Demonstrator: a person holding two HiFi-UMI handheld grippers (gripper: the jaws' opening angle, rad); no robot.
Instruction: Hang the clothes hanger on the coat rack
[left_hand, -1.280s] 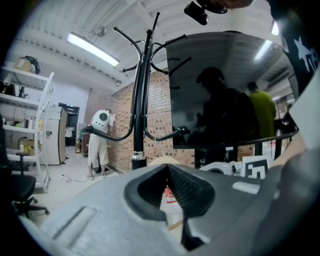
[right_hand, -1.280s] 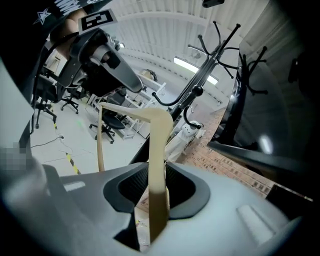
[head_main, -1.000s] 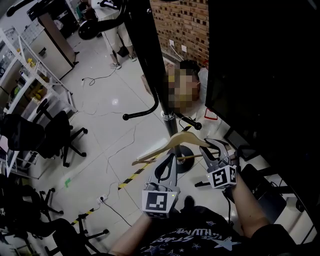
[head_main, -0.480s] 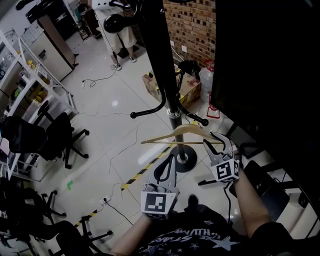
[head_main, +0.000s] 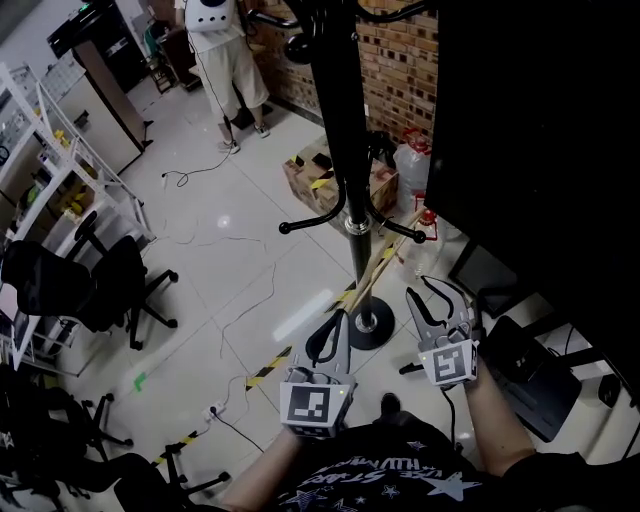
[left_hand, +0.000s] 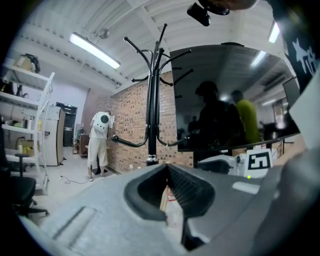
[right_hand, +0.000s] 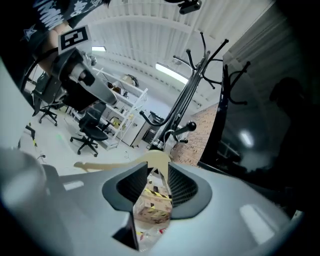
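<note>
The black coat rack (head_main: 345, 150) stands straight ahead, and both gripper views show it too (left_hand: 152, 100) (right_hand: 187, 100). The pale wooden hanger (head_main: 378, 264) slants edge-on beside the pole, under a lower arm of the rack; its hook is hidden. In the right gripper view the hanger (right_hand: 115, 164) lies just beyond the jaw tips. My right gripper (head_main: 419, 287) (right_hand: 159, 169) is open; its jaws have just been opening and nothing is between them. My left gripper (head_main: 342, 315) (left_hand: 166, 166) is shut and empty, low and left of the rack's base (head_main: 368, 325).
A person in white (head_main: 225, 40) stands at the back by the brick wall. A cardboard box (head_main: 315, 175) and a water bottle (head_main: 412, 165) sit behind the pole. Office chairs (head_main: 100, 280) and white shelving (head_main: 50, 150) are at the left, a large dark panel (head_main: 540, 130) at the right.
The hanger has left my right gripper and now sits by the rack's lower arm. The right gripper has drawn back from it. The head view has tilted up.
</note>
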